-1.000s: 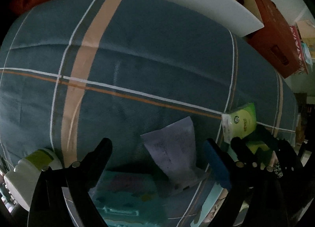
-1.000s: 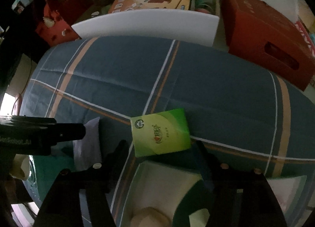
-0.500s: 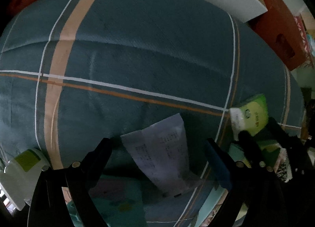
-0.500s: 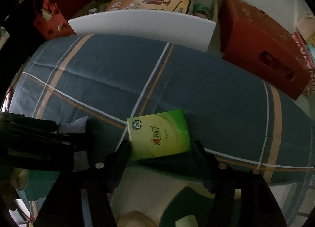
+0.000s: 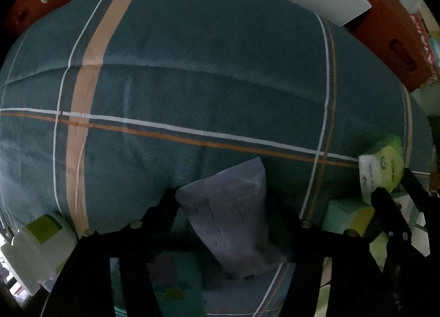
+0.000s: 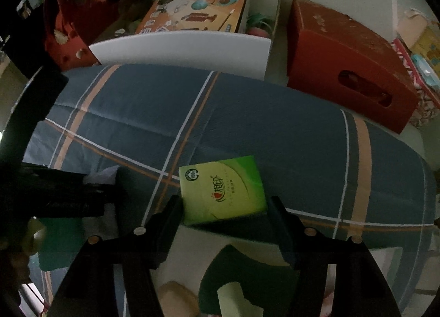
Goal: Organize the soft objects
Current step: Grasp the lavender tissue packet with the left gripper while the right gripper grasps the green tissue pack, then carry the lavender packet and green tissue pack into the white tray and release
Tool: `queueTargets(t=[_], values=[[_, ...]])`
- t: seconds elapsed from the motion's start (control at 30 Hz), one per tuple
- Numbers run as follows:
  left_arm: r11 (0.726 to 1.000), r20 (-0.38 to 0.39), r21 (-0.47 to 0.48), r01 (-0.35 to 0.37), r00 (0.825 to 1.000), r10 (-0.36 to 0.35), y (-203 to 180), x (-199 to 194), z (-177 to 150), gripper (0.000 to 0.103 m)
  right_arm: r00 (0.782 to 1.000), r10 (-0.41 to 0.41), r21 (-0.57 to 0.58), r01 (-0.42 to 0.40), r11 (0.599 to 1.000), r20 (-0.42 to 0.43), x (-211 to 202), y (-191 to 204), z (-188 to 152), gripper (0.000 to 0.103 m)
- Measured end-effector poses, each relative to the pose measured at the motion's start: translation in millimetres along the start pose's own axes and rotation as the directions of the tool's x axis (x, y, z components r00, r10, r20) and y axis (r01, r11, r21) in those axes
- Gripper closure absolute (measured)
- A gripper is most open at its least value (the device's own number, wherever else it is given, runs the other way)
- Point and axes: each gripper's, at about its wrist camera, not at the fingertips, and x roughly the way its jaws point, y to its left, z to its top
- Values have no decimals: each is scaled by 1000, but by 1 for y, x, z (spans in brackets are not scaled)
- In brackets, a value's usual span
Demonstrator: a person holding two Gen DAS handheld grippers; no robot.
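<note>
A white printed paper sheet (image 5: 231, 212) sticks up from a pale pack (image 5: 170, 284) at the near edge of the blue plaid quilt (image 5: 220, 69). My left gripper (image 5: 225, 208) points down over it. Its jaws are closing with the sheet between them; the left finger (image 5: 165, 209) touches the sheet's edge and a gap shows at the other. My right gripper (image 6: 224, 204) is shut on a green tissue pack (image 6: 220, 187), held just above the quilt (image 6: 275, 130). In the left wrist view that pack (image 5: 385, 163) shows at the far right.
A white foam board (image 6: 178, 50) lies along the quilt's far edge. Behind it are a red box (image 6: 343, 55), a printed orange carton (image 6: 192, 11) and a red bag (image 6: 68, 28). A white container with a green label (image 5: 35, 245) sits lower left. Pale and green items (image 6: 233, 275) lie below the right gripper.
The left gripper's jaws have narrowed around the paper sheet after shifting over it. The right gripper has lifted slightly with the green pack still in it.
</note>
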Motion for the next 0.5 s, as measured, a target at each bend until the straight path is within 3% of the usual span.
queueTargets(t=[0.2, 0.5], values=[[999, 51, -7, 41, 998, -40, 4, -13, -5, 46, 999, 9, 21, -10, 1000, 39, -24, -2, -4, 37], [992, 167, 22, 120, 978, -122, -3, -69, -34, 46, 993, 16, 44, -22, 999, 117, -82, -2, -20, 37]])
